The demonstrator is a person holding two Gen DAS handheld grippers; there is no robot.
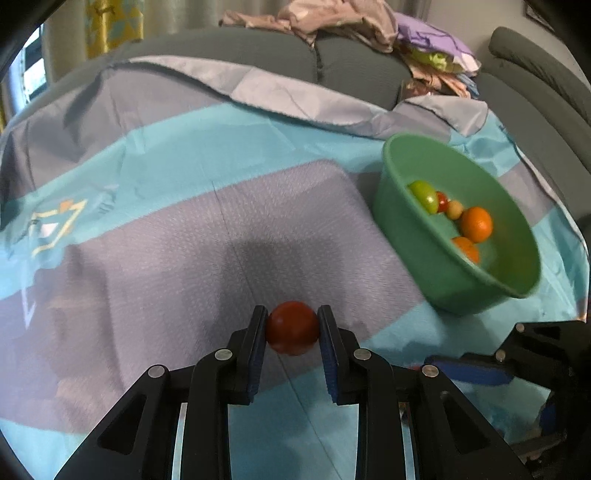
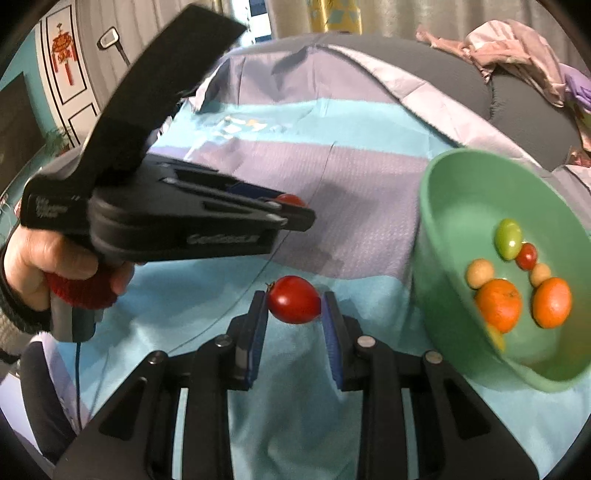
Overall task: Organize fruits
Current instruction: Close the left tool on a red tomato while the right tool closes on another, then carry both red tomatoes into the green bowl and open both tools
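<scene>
My left gripper (image 1: 292, 325) is shut on a red tomato (image 1: 292, 327) and holds it above the striped cloth. It also shows from the side in the right wrist view (image 2: 295, 210), with the tomato (image 2: 291, 199) peeking out between its fingers. My right gripper (image 2: 294, 306) is shut on a second red tomato (image 2: 293, 300), pinched between its blue pads. A green bowl (image 1: 399, 166) stands to the right and holds oranges (image 1: 476, 223), a green fruit (image 1: 424, 195) and small red and tan fruits. The bowl (image 2: 439, 192) is right of my right gripper.
A blue and grey striped cloth (image 1: 184, 229) covers a grey sofa (image 1: 258, 51). Crumpled clothes (image 1: 332, 18) lie piled on the sofa back. Part of my right gripper (image 1: 517, 362) shows at the lower right of the left wrist view.
</scene>
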